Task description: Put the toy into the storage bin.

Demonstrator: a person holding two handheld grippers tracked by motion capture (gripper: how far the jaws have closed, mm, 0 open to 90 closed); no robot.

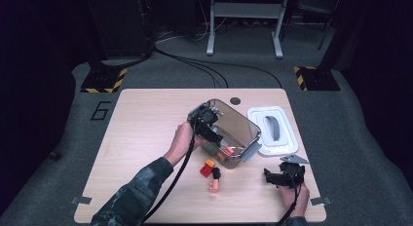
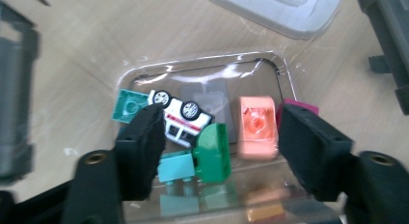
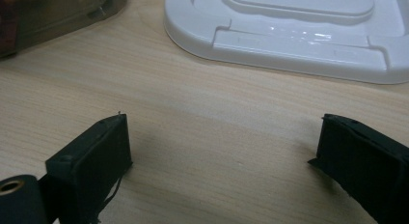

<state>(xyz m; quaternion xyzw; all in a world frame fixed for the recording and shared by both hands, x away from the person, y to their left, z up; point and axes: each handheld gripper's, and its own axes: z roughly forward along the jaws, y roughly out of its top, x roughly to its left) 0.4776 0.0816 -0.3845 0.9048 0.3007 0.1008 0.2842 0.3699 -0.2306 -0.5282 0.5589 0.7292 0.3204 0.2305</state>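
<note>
Peering into the clear bin, we saw bright toy blocks and a white car below the left gripper's apart, empty jaws.

Counter: pale wood-grain laminate, matt and smooth. Storage box: clear, glossy plastic that catches reflections along its rim. Lid: white plastic, smooth with a soft sheen. Toy bricks and toy car inside the box: hard, shiny plastic. Left hand-held gripper pads: black, matt, slightly grainy, rubber-like. Floor: grey carpet, rough. Sleeve: camouflage cloth.
</note>
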